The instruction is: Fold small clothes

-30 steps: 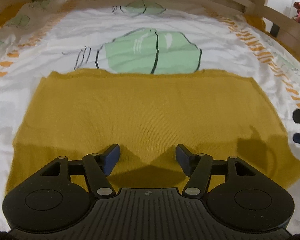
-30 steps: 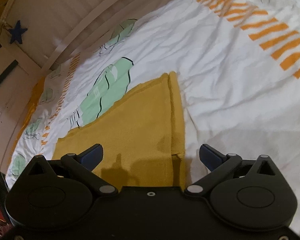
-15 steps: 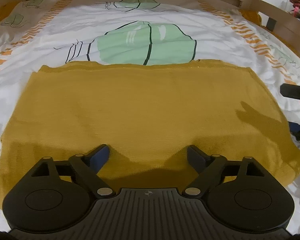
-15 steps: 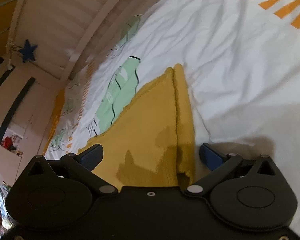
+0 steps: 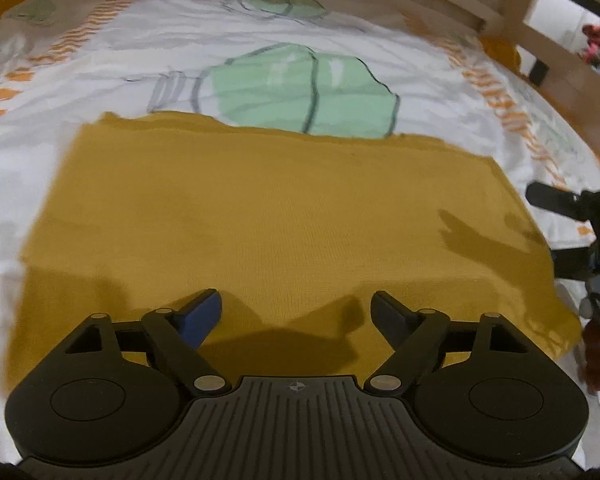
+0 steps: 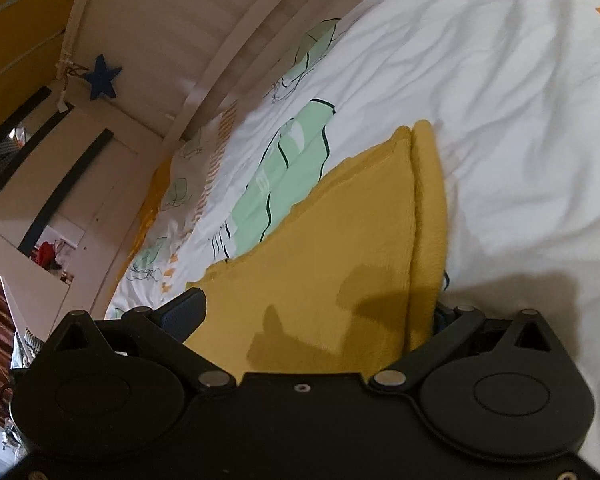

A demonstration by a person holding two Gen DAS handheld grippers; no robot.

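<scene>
The mustard-yellow knitted garment (image 5: 268, 216) lay flat on the white printed bed sheet (image 5: 148, 56), filling the middle of the left wrist view as a wide rectangle whose far edge crossed a pale green cactus print (image 5: 300, 92). It was already doubled over: the right wrist view showed a second layer edge running down beside the top one, so I judged one fold done and another due.

The left gripper (image 5: 296, 312) hung over the near edge of the cloth at the bottom of the frame. Its jaws had just been widening and then eased in slightly; they stood spread, with nothing pinched between them, only cloth lying beneath.

The right gripper (image 6: 320, 312) sat low at the garment's side edge, seen at the right border of the left view. Its jaws were spread wide, the left finger over the top layer and the right finger tucked behind the folded edge (image 6: 432, 216), apparently straddling it to take hold. Whether the pads already pressed the cloth could not be told.
</scene>
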